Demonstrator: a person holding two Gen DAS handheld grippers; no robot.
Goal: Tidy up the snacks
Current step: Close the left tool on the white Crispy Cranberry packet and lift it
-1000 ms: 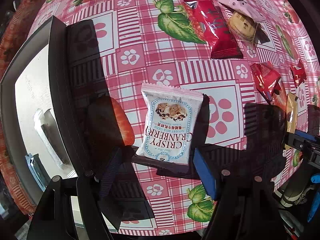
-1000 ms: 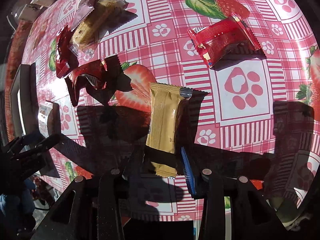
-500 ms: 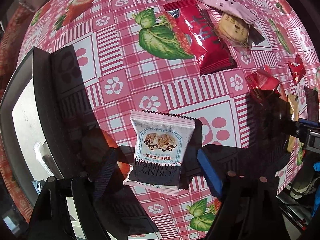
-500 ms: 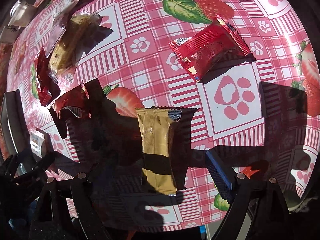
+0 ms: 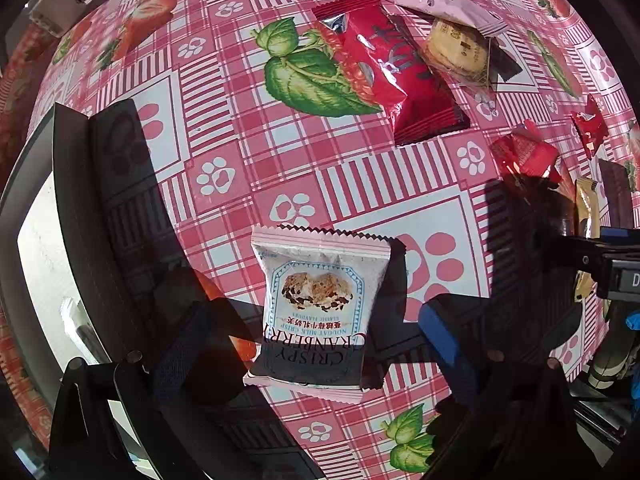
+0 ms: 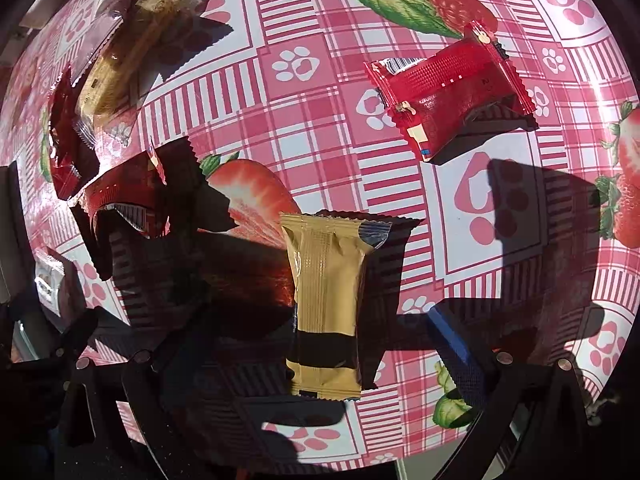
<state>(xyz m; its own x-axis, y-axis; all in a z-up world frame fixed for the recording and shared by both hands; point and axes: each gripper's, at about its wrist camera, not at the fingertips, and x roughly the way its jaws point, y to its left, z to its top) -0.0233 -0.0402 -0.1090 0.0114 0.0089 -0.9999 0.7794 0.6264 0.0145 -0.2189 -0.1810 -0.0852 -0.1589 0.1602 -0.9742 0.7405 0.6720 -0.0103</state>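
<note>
Where sun falls hard across it, the desk [image 5: 248, 128] shows a pink checked cloth printed with paw marks, strawberries and green leaves. At its left edge in the left wrist view sits a dark-walled tray [image 5: 76, 184] with a pale floor; something lies in it, too shadowed to identify.

Left hand-held gripper [image 5: 316, 344]: pointing down at the cloth, jaws opening and already wide. The white cranberry crisp packet [image 5: 320, 300] lies flat between them, pads clear of both its sides, nothing gripped. Its near end is in the gripper's shadow.

Right hand-held gripper [image 6: 320, 356]: also aimed down, jaws opening wide. The gold snack bar [image 6: 326, 296] lies flat between them, lengthwise along the view, untouched by either pad. A band of shadow crosses its lower half.

Loose snacks farther out, left wrist view: a long red packet [image 5: 392, 76] over a printed leaf, a clear-wrapped round biscuit [image 5: 460, 50] just beside it, a pale pink wrapper [image 5: 436, 2] touching the biscuit's far edge.

Right wrist view: 1 red pillow pack [image 6: 448, 92] well apart from the gold bar toward the upper right; 1 crumpled red wrapper [image 6: 120, 200] to the bar's left, half in shadow; a clear biscuit pack [image 6: 120, 68] beyond that.
</note>
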